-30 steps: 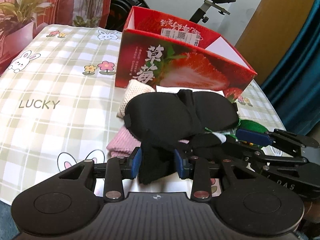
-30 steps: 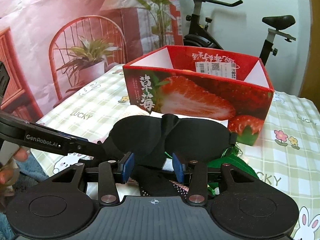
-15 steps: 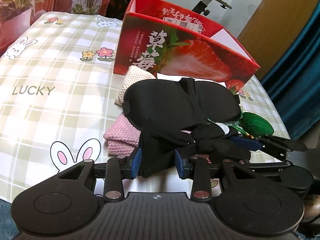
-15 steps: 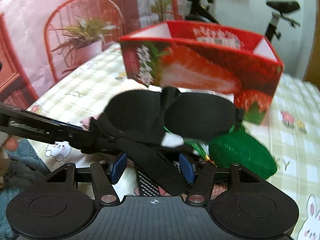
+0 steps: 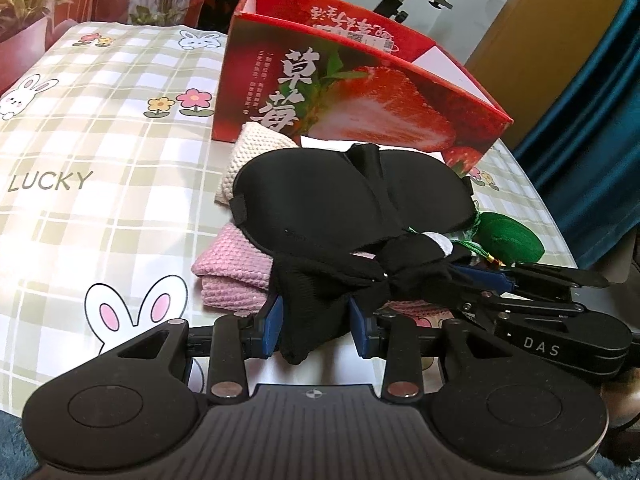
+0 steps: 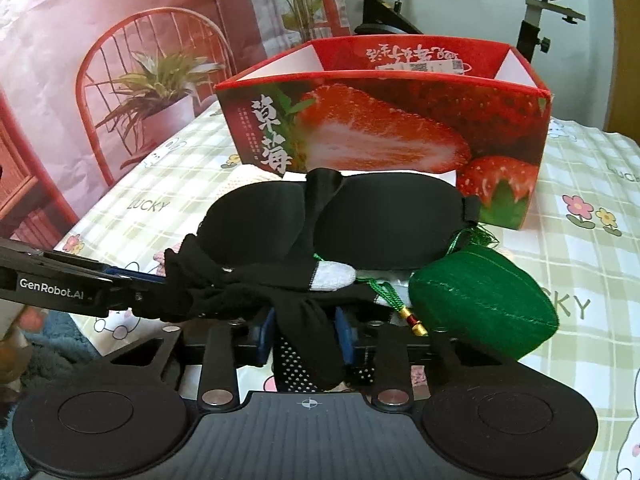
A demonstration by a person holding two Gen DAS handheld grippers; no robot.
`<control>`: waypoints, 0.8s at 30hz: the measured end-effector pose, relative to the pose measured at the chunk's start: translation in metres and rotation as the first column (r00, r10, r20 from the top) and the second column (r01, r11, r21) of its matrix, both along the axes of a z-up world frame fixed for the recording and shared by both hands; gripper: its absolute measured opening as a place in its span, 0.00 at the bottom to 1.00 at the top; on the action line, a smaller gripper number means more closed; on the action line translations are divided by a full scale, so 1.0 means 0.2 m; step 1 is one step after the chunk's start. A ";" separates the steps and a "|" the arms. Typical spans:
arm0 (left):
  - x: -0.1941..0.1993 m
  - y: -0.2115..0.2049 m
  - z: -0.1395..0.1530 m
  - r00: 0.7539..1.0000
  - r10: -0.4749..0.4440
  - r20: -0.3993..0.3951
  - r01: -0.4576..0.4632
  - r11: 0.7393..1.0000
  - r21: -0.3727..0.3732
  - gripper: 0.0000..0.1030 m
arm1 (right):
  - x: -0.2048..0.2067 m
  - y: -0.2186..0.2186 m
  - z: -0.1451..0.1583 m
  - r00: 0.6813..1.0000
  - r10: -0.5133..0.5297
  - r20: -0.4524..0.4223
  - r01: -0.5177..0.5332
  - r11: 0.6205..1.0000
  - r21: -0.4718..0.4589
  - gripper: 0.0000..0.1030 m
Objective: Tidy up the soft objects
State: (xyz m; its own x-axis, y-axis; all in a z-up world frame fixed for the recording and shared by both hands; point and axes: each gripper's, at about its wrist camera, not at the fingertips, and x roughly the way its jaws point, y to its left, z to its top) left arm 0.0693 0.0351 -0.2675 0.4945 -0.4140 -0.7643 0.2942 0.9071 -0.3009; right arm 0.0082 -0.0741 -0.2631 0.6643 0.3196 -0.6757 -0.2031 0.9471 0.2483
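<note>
Daylight was bright and even; a glare patch washed out the tablecloth [image 5: 48, 280] at the left-wrist view's left edge. Both views were sharp centrally, with fisheye bending and dark vignetted corners. Black fabrics lost detail.

Black eye mask [image 5: 340, 196], pink knit cloth [image 5: 232, 268], green pouch [image 6: 480, 300] — red strawberry-printed box [image 5: 360, 100], green-checked bunny tablecloth [image 5: 100, 140].

Ahead of your left gripper [image 5: 316, 330], the sleep mask [image 5: 344, 204] lies on folded cloths [image 5: 232, 264]; the box [image 5: 360, 92] stands behind.
</note>
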 end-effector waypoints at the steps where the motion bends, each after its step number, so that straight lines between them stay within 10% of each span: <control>1: 0.00 0.00 0.00 1.000 -0.005 0.000 0.005 1.000 -0.007 0.36 | 0.00 0.00 0.00 1.000 0.002 0.000 -0.002 1.000 0.000 0.23; 24: 0.02 0.04 -0.05 0.999 0.041 -0.026 -0.042 0.997 -0.059 0.38 | 0.00 0.00 -0.02 1.000 -0.001 -0.020 0.001 1.000 0.009 0.24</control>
